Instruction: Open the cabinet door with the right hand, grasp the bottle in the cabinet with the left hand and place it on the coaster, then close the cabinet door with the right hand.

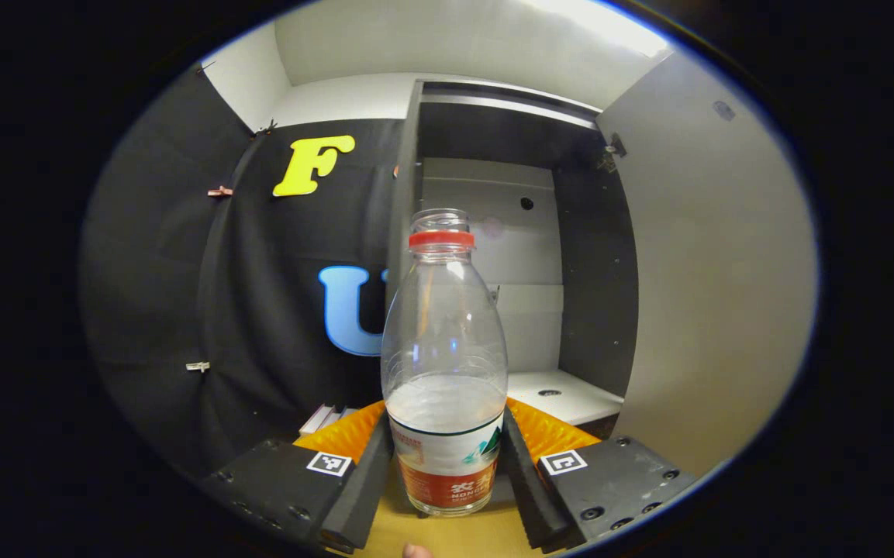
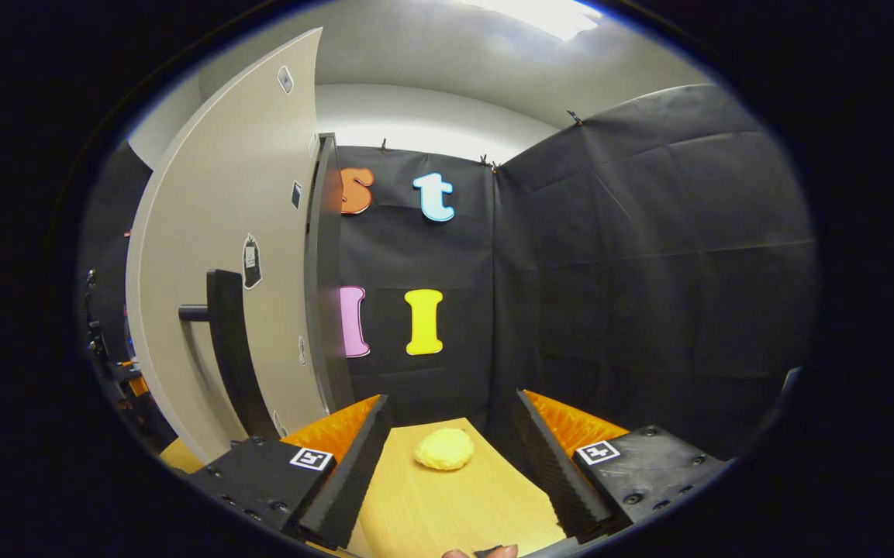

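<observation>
A: The bottle point(image 1: 444, 364) is seen upright in the left gripper view, clamped at its label between both fingers of the left gripper point(image 1: 444, 465), with the wooden table point(image 1: 447, 535) just under its base.

B: It is clear and uncapped, a red ring is worn at the neck, and it is under half full of water.

A: Behind it the cabinet point(image 1: 509, 248) is shown open, its pale shelf point(image 1: 563, 391) bare, and the door point(image 1: 718, 263) is swung out to the right.

B: In the right gripper view, the right gripper point(image 2: 447, 457) is held with jaws wide and nothing between them.

A: The yellow coaster point(image 2: 443, 449) is seen lying on the table ahead of those fingers, untouched.

B: The door, with its dark handle point(image 2: 231, 349), is seen standing to the left there.
</observation>
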The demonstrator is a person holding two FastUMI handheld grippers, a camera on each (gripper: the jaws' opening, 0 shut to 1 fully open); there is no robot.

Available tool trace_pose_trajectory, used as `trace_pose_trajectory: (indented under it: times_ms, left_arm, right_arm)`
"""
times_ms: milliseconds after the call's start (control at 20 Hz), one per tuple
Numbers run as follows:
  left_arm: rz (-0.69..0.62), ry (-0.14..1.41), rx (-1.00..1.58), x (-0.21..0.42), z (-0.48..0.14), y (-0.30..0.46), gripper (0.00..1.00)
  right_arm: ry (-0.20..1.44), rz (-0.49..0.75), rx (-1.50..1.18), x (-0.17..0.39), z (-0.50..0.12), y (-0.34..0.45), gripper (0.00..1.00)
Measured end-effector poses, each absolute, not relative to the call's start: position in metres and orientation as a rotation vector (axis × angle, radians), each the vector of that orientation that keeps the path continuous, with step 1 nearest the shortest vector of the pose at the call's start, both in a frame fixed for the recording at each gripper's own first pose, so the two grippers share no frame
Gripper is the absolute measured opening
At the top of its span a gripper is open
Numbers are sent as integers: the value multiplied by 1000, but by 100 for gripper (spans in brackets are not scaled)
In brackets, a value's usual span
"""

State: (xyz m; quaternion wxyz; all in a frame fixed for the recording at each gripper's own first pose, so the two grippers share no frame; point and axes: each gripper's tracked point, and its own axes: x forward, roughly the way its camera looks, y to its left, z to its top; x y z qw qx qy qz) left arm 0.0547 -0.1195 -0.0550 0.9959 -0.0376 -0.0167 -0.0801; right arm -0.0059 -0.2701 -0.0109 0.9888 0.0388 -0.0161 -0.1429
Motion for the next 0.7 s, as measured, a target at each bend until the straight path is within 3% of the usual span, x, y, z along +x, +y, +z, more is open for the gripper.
trace_pose_trajectory:
  times_ms: [450,700]
  left_arm:
    - [-251,-49,-115,13,-125,-83,75]
    - [-330,-29,-84,-10,-185,-81,76]
  right_arm:
    - [-49,-303,-24,-4,-24,-261,98]
    - [-61,-312,85,-10,-28,-253,97]
